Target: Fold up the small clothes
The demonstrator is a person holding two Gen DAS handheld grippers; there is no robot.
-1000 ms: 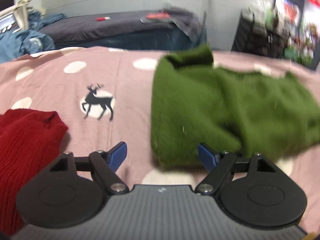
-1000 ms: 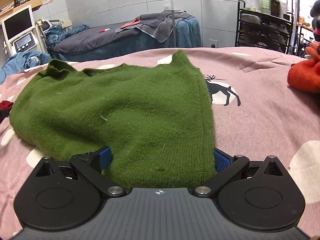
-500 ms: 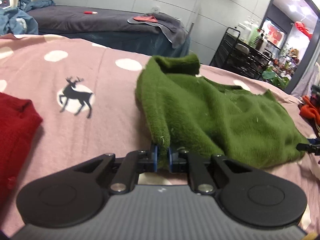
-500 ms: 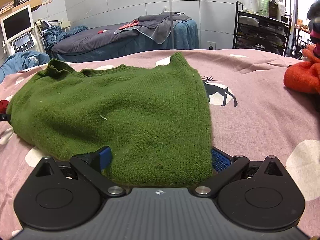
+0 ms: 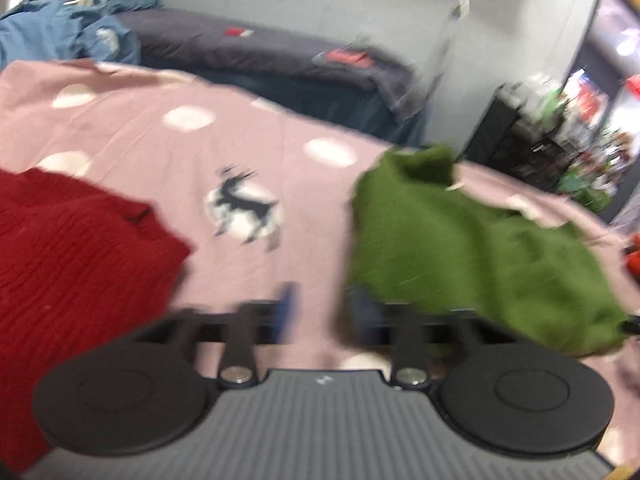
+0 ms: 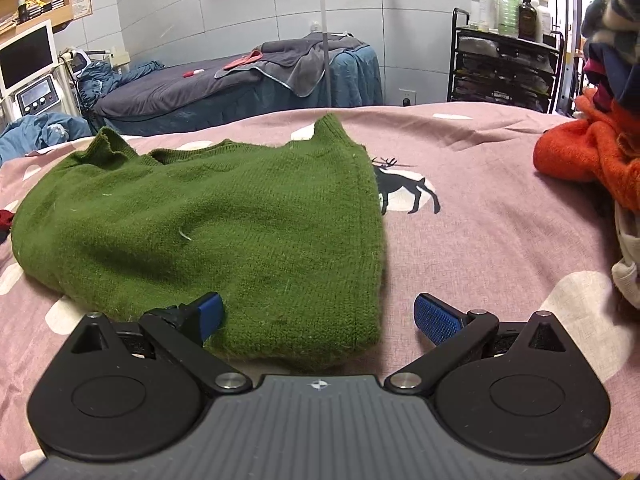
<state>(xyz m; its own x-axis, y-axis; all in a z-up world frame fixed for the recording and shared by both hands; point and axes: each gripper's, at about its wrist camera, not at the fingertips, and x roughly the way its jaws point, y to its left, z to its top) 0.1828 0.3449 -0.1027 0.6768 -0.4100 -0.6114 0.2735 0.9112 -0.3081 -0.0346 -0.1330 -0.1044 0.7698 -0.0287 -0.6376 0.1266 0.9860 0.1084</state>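
Both grippers open w/ green sweater [image 6: 208, 216] flat on pink bedsheet [image 6: 480, 240]

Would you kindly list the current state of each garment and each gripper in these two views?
Green knitted sweater: folded over, lying on the pink spotted bedsheet, not gripped.
Dark red ribbed knit garment: lying loose on the sheet, untouched.
Orange fuzzy garment: bunched at the sheet's right edge.
Left gripper: open, empty, beside the sweater's edge; view blurred.
Right gripper: open wide, straddling the sweater's near corner.
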